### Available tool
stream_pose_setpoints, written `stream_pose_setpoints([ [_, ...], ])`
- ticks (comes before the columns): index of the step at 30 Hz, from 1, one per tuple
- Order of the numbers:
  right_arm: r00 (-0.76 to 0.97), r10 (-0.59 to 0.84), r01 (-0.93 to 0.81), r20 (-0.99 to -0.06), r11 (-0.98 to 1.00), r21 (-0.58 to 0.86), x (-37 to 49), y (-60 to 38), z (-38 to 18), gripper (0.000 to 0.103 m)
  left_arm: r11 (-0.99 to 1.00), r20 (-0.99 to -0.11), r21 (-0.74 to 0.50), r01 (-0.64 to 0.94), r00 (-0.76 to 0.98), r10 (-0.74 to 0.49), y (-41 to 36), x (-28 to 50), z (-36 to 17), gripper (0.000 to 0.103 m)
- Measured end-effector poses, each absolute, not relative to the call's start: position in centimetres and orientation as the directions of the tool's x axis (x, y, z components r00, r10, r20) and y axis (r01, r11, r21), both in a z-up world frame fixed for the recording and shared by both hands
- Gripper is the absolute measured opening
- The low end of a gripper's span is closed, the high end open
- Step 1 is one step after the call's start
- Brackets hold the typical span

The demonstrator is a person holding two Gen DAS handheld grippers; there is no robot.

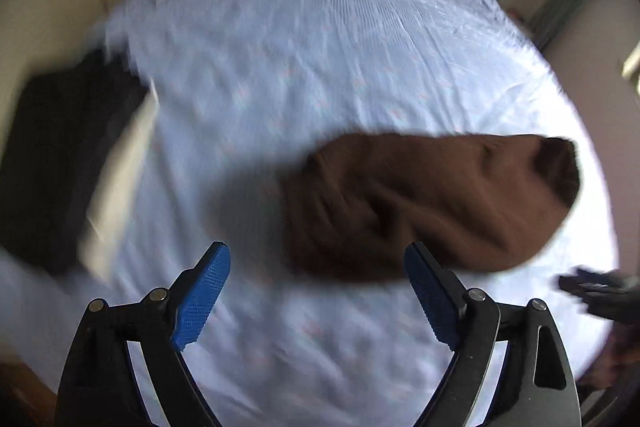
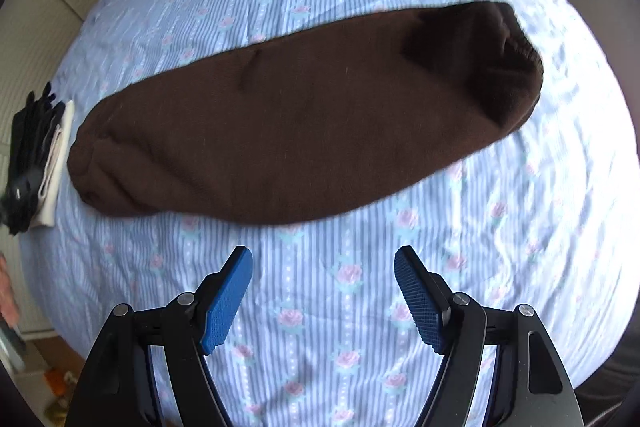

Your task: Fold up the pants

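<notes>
**Operator:** Both sets of fingers are spread wide, as I read it. On the left gripper [image 1: 318, 287] the blue pads [image 1: 202, 301] stand well apart with nothing between them, and the right gripper [image 2: 323, 293] looks the same, its fingers [image 2: 228, 303] parted over bare sheet.

**Partner:** Where are the pants?

**Operator:** The brown pants [image 2: 304, 119] lie on the bed sheet [image 2: 320, 307], laid long and narrow, running from near left to far right in the right wrist view. A gathered, elastic-looking end sits at the far right. They are just beyond the right gripper's fingertips, not touching them.

**Partner:** And from the left side?

**Operator:** My left wrist view is blurred, so I hedge here: the pants [image 1: 432, 207] appear as a rumpled brown mass ahead and to the right of the left gripper, just past its right fingertip. I cannot tell whether that tip touches the cloth.

**Partner:** Anything else on the bed?

**Operator:** A dark stack of clothes [image 2: 32, 143] with a pale folded piece [image 2: 56, 163] against it sits at the left edge of the bed, just beside the near left end of the pants. The sheet is pale blue, striped, with small pink roses.
</notes>
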State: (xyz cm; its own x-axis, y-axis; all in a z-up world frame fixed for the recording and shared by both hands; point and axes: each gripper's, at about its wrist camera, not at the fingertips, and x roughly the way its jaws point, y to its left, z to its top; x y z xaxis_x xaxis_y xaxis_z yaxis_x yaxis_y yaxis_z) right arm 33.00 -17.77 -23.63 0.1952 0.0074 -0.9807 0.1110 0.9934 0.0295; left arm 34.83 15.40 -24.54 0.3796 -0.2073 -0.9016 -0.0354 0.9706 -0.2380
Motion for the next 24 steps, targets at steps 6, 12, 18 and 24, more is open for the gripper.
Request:
stream_pose_setpoints([
  [6, 0.149, -0.018, 0.109, -0.989, 0.994, -0.002, 31.5, -18.2, -25.4, 0.074, 0.776, -0.845, -0.518, -0.36, 0.359, -0.397, 15.7, 33.4, -31.9, 0.082],
  [12, 0.16, -0.029, 0.039, -0.987, 0.999, -0.023, 31.5, -16.5, -25.9, 0.074, 0.651, -0.784, -0.616, -0.444, 0.426, -0.451, 15.1, 35.1, -34.1, 0.079],
  [18, 0.14, -0.001, 0.017, -0.99, 1.0, 0.001, 32.2, -14.9, -26.7, 0.074, 0.575, -0.787, -0.616, -0.539, 0.378, -0.488, 15.7, 36.2, -35.6, 0.031],
  [24, 0.182, 0.091, -0.014, -0.979, 0.996, 0.09, 32.6, -14.8, -25.7, 0.074, 0.768, -0.868, -0.468, -0.437, 0.392, -0.306, 15.7, 37.3, -27.5, 0.025],
])
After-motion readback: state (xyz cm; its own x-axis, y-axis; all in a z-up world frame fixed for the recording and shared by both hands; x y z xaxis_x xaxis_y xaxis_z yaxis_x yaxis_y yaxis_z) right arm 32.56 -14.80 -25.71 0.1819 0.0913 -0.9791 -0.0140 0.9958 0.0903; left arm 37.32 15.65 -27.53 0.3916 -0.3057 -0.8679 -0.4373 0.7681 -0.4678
